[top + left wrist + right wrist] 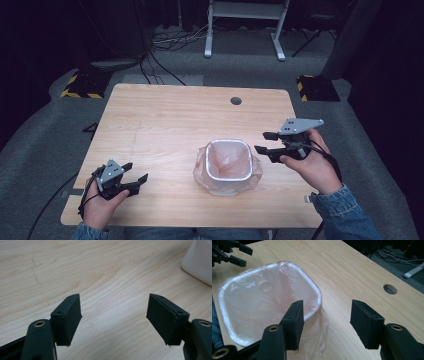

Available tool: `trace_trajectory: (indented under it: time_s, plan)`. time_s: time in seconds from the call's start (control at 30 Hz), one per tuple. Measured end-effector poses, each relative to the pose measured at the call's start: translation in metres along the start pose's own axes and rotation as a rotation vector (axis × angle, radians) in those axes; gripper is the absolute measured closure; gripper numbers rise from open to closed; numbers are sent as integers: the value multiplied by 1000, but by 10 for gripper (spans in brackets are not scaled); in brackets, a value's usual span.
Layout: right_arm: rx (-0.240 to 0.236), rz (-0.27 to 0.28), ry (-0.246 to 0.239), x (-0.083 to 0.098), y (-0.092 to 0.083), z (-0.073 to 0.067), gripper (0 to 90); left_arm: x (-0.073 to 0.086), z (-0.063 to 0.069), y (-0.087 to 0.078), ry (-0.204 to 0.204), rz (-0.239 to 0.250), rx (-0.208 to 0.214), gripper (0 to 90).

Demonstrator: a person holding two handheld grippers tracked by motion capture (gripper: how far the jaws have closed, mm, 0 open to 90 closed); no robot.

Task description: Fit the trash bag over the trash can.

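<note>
Small white bin (229,165) sat on the desk (165,115), lined with a clear plastic bag (252,175) folded over its rim and bunched around its sides; using the bin as reference. My right claw (265,142) hovered just beside the bin's right edge, apart from it, jaws spread wide with nothing between them. In the right gripper view that claw (325,323) had one jaw in front of the bin's rim (312,312) and the other over bare desk (352,272); whether the near jaw touched the bag, I couldn't tell. Left claw (136,171) sat well to the left of the bin, near the desk's front edge, jaws open and empty. In the left gripper view it (113,315) was over bare wood (100,270), the bin's side (200,260) off at the far right. Cable hole (236,101) lay behind the bin.
</note>
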State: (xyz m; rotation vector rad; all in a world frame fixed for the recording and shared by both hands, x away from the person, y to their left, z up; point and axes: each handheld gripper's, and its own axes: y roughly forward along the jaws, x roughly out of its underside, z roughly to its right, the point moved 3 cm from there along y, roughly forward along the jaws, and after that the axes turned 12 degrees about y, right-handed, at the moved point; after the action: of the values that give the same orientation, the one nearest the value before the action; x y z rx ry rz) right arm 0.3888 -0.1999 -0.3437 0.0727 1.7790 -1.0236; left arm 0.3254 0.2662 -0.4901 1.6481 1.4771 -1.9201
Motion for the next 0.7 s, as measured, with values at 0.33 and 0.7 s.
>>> trace_trajectory:
  time_s: [0.33,0.7]
  plan:
    - [65,30,107,29,-15,19,393,4,-8,1,5,-43,2,265]
    - [132,16,173,69,-12,40,357,16,-15,3,21,-128,23,230]
